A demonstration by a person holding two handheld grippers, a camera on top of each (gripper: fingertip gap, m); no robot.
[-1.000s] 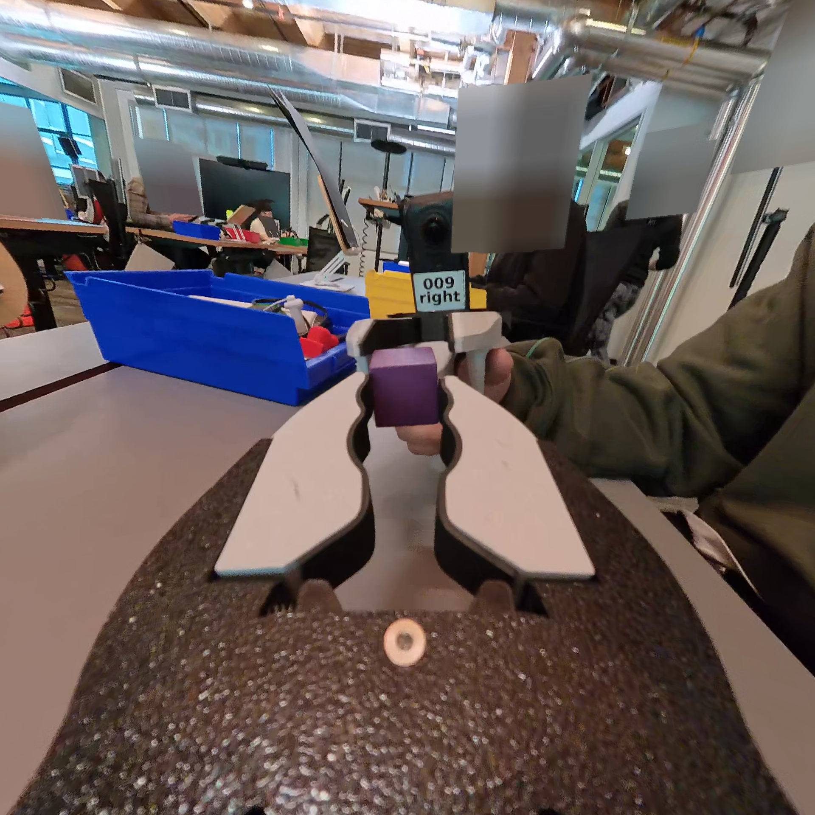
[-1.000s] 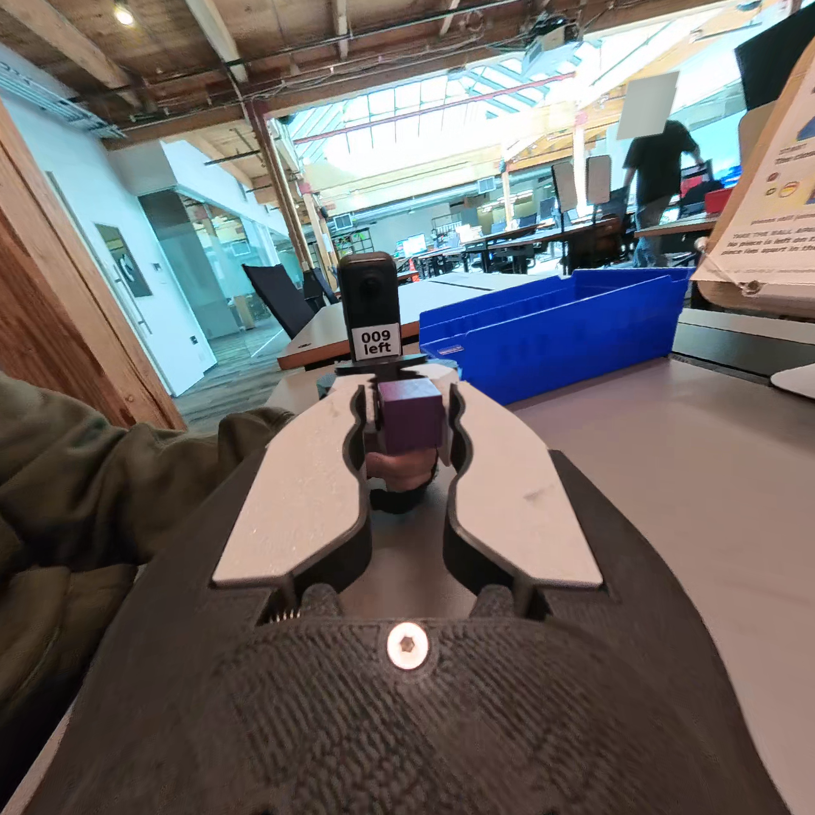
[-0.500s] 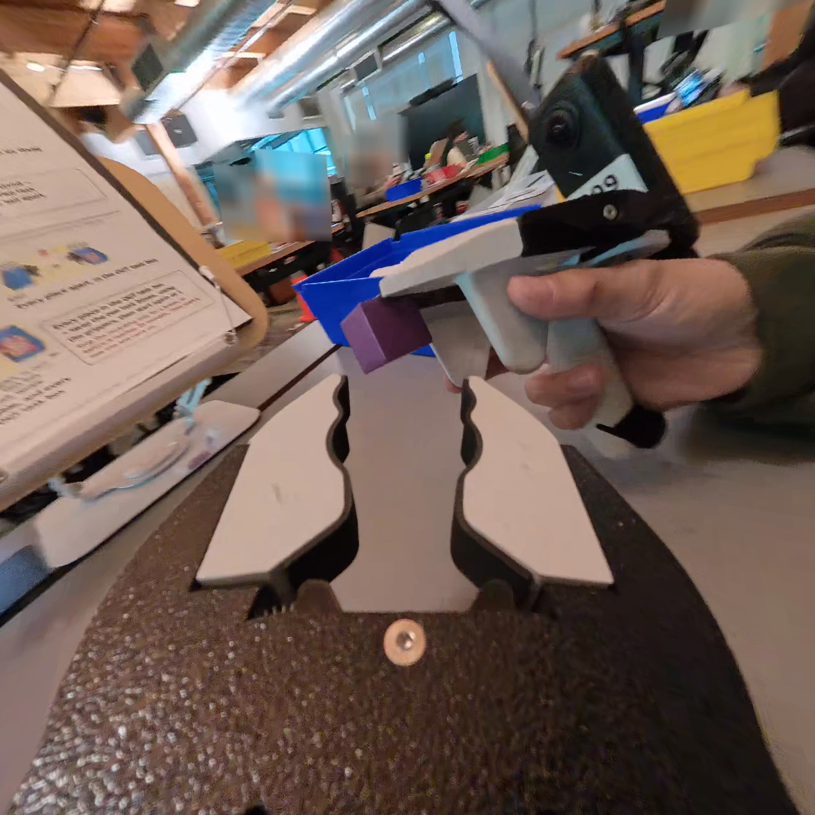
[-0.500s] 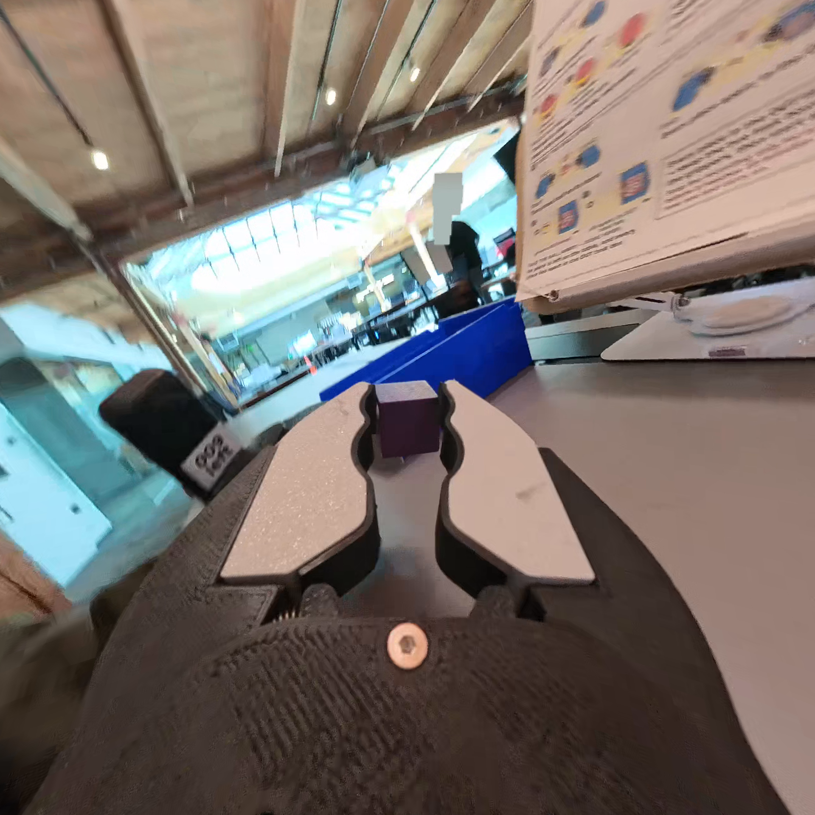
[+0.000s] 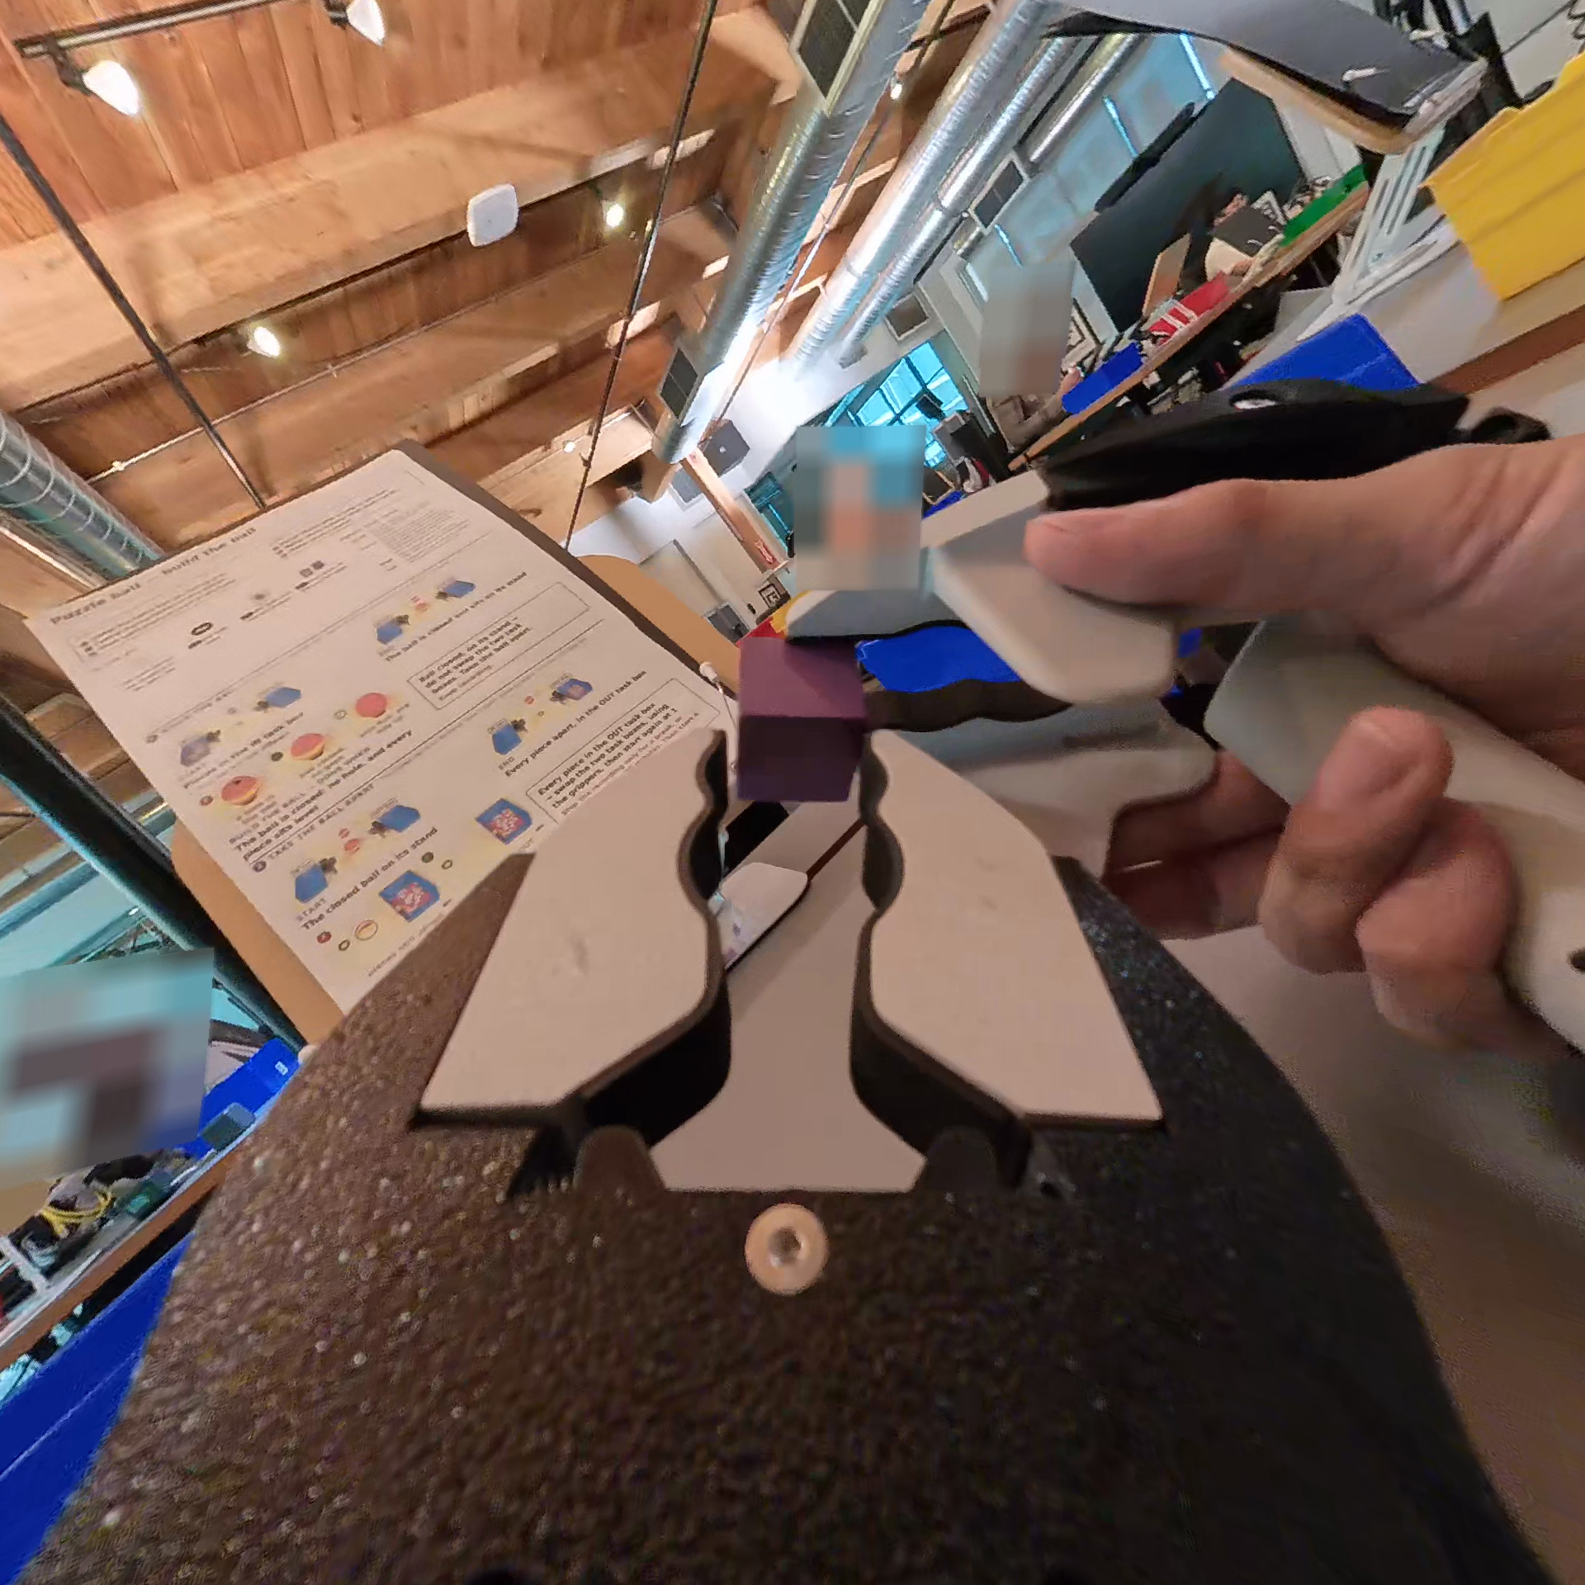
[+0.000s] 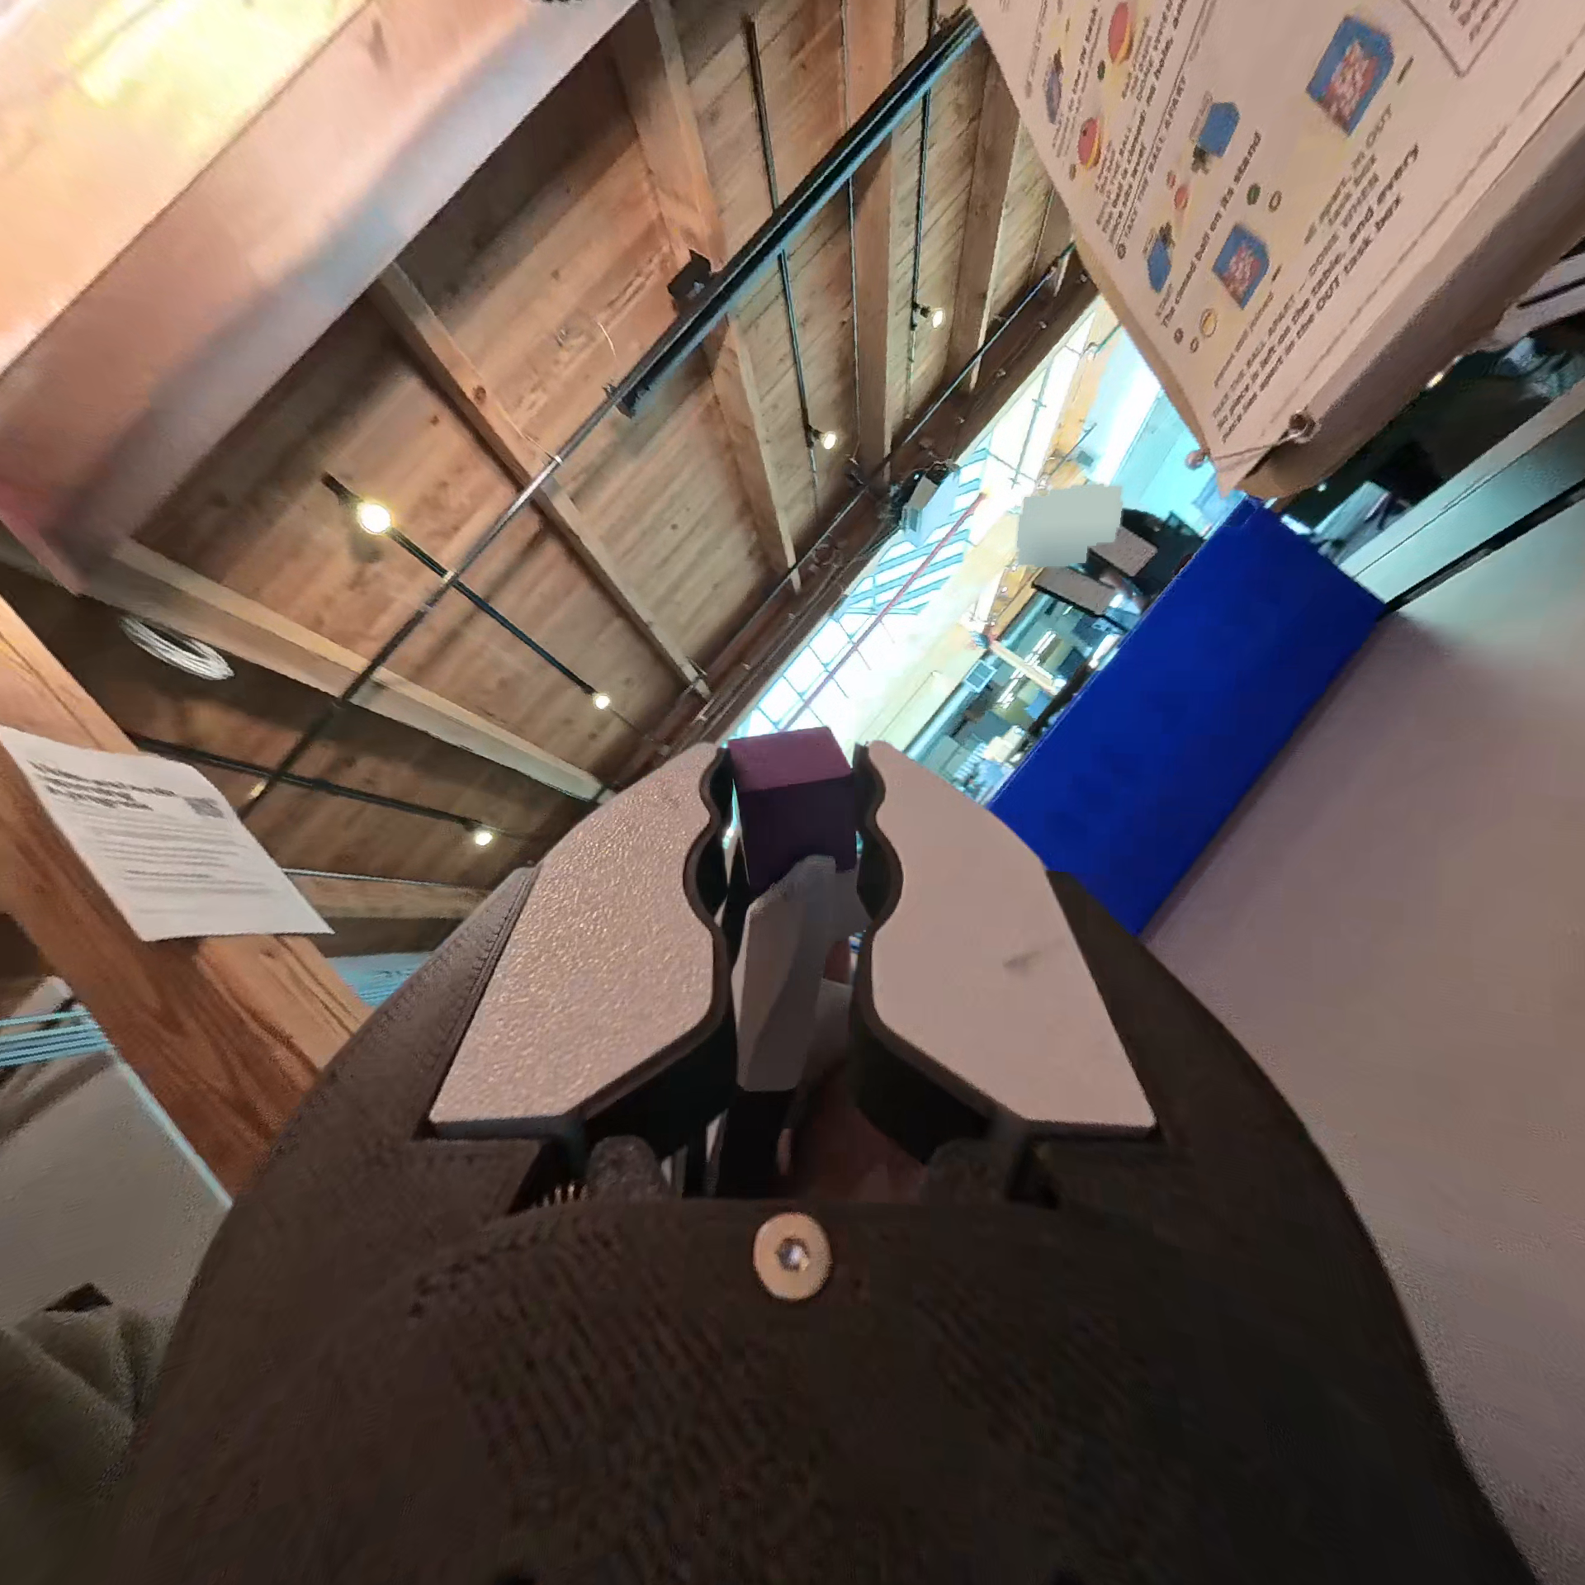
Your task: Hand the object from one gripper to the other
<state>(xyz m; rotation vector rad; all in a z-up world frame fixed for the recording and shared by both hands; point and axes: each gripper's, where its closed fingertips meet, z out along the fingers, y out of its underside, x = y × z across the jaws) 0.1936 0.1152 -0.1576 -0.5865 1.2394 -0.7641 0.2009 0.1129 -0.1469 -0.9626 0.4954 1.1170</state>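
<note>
A purple cube (image 5: 798, 720) is held in the air between both grippers. My right gripper (image 6: 793, 772) is shut on the cube (image 6: 789, 798) at its fingertips. In the left wrist view it reaches in from the right, held by a hand (image 5: 1372, 643), with one grey finger (image 5: 1029, 617) above the cube. My left gripper (image 5: 793, 755) has its fingertips closed against the lower sides of the cube, crosswise to the right one. One left finger (image 6: 789, 943) shows under the cube in the right wrist view.
An instruction sheet on a brown board (image 5: 343, 703) stands behind the cube and also shows in the right wrist view (image 6: 1286, 171). A blue bin (image 6: 1158, 755) sits on the grey table (image 6: 1415, 858). A yellow bin (image 5: 1527, 189) is far right. A wooden ceiling is overhead. Only a small space, under 4 cm, lies between the two pairs of fingers.
Half a second ago my left gripper was open and clear of the cube. It has now closed onto the cube while the right still holds it. Both grippers have tilted upward.
</note>
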